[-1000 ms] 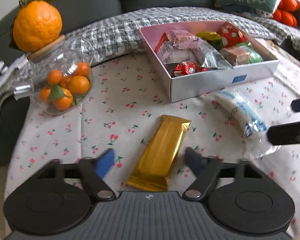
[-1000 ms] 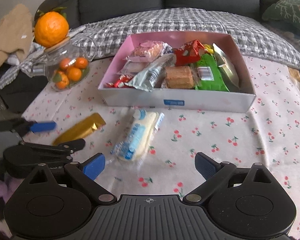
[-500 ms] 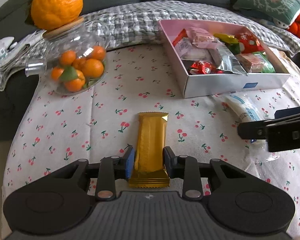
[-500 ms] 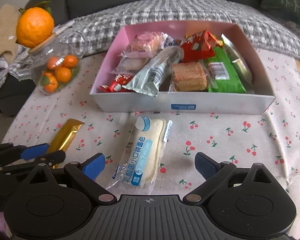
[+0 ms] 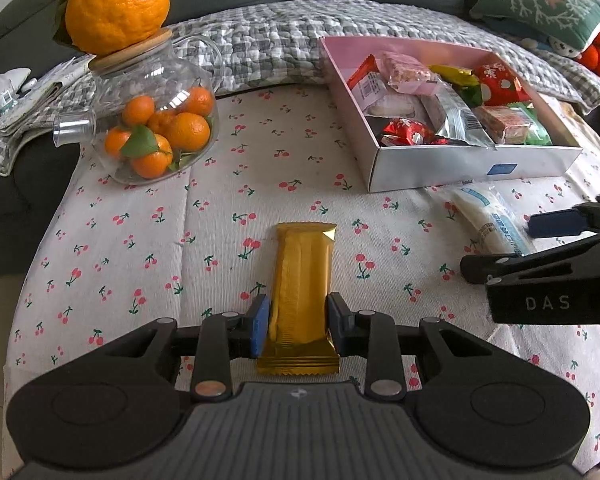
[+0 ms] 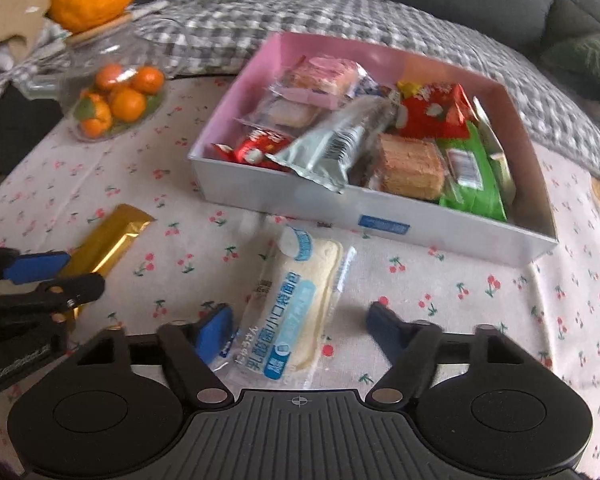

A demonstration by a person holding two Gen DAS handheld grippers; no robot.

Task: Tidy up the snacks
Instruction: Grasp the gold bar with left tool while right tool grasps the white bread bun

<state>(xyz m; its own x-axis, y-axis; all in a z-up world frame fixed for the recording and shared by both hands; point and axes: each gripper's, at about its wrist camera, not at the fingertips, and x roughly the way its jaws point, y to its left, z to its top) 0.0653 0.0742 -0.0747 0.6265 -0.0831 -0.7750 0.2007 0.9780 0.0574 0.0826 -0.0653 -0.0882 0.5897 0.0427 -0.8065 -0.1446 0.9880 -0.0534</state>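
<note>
The gold bar was clamped by the left gripper; the right gripper, jaws closing, straddled the bread packet ungripped, box at 12 o'clock.

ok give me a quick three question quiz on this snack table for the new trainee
1. True or false: the left gripper is closed on the gold snack bar.
2. Which lies between the right gripper's jaws? A) the cream bread packet B) a green packet C) a tangerine
3. Fill in: the large orange sits on the lid of the glass ____.

Key: 1 true. 2 A; the jaws have just been closing, but the right fingertip still stands clear of the packet. 3 teapot.
</note>
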